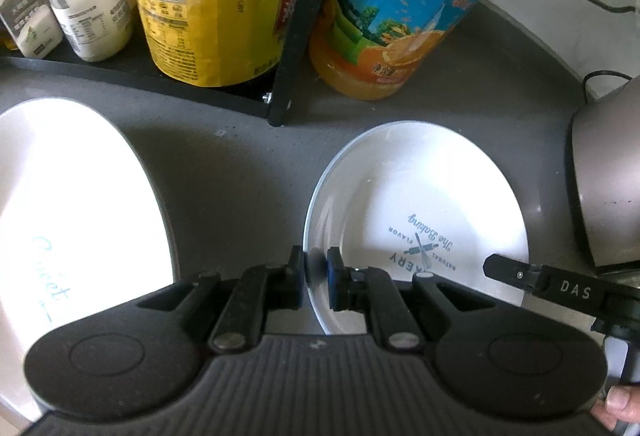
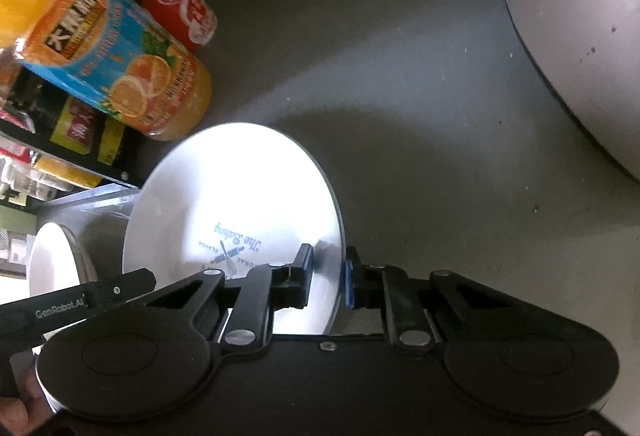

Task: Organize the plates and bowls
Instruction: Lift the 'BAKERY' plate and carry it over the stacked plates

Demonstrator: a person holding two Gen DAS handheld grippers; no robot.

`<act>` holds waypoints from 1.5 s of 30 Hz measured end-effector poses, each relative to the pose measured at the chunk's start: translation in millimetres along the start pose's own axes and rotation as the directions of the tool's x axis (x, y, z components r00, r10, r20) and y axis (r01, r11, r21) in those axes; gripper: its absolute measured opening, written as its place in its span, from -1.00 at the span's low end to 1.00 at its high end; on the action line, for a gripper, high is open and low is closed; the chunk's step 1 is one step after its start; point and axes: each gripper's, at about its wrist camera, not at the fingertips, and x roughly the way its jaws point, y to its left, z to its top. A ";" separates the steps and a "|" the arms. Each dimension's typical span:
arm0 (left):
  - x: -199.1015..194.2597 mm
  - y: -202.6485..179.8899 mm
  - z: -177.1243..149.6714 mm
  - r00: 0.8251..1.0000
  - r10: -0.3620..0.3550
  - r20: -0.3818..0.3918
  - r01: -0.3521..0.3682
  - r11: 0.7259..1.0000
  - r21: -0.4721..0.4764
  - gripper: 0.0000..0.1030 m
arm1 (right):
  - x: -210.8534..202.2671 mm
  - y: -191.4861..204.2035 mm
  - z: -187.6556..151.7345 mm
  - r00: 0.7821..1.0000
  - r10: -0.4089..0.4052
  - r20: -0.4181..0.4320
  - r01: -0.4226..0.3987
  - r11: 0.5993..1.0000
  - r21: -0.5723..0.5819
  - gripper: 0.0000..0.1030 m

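Gripping bakery plate (image 1: 420, 191) rim w/ both grippers, left gripper (image 1: 317, 282), right gripper (image 2: 328, 282)

Grey counter (image 1: 240, 163) w/ plates (image 1: 420, 195), bottles (image 1: 384, 15)

Both the left gripper (image 1: 316, 278) and right gripper (image 2: 329, 282) are matte black, blue-padded, silver-riveted (white lettering reads "DAS", "GenRobot.AI"); bare skin-toned fingertips (image 1: 622, 402) show

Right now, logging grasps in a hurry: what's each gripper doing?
Left gripper: shut on the rim of the bakery plate.
Right gripper: shut on the same plate's opposite rim.
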 end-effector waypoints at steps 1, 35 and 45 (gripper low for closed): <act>-1.7 1.1 -1.1 1.000 -0.007 0.002 0.007 1.000 -0.003 -0.82 | -1.3 0.8 0.0 1.000 0.000 0.006 0.000 1.000 -0.002 -0.72; -98.2 85.0 -19.1 0.984 -0.080 0.156 0.103 0.984 -0.143 -0.84 | -65.8 85.3 -38.9 0.977 0.150 0.149 -0.129 0.981 -0.145 -0.81; -116.5 131.3 -23.9 0.981 -0.060 0.185 0.095 0.978 -0.185 -0.84 | -51.1 139.6 -46.9 0.978 0.162 0.131 -0.130 0.965 -0.227 -0.80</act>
